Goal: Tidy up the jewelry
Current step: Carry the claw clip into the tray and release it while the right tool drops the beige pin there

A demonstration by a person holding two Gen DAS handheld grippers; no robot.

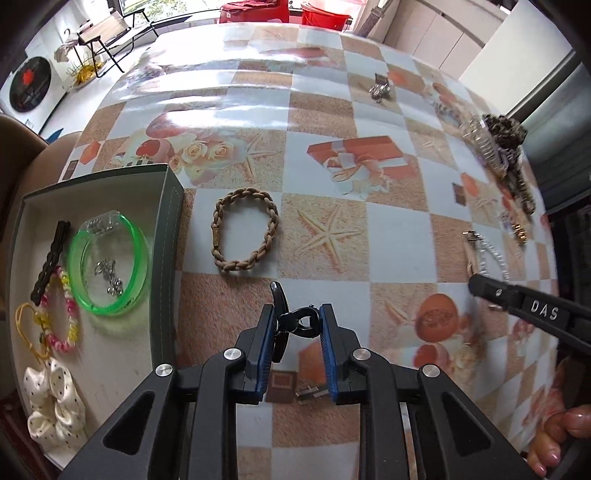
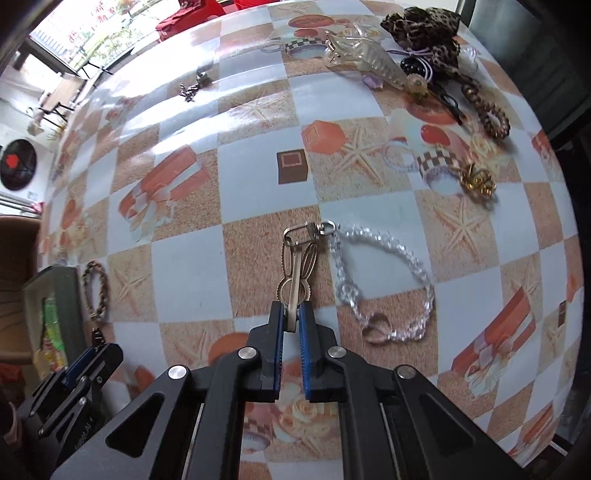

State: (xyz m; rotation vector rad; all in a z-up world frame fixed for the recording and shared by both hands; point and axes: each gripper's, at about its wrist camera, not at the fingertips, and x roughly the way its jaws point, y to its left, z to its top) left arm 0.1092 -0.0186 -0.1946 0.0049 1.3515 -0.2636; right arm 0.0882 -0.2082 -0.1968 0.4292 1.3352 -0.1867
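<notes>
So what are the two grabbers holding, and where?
The left gripper pinches a small black hair clip across its middle. The right gripper pinches the bunny-shaped charm at its bottom end, by the round head.

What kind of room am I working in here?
Probably a home dining or living area: a table under a glossy checkered starfish-print tablecloth, a wooden-seat metal-frame chair by a bright window, and red plastic tubs beyond the far edge.
</notes>
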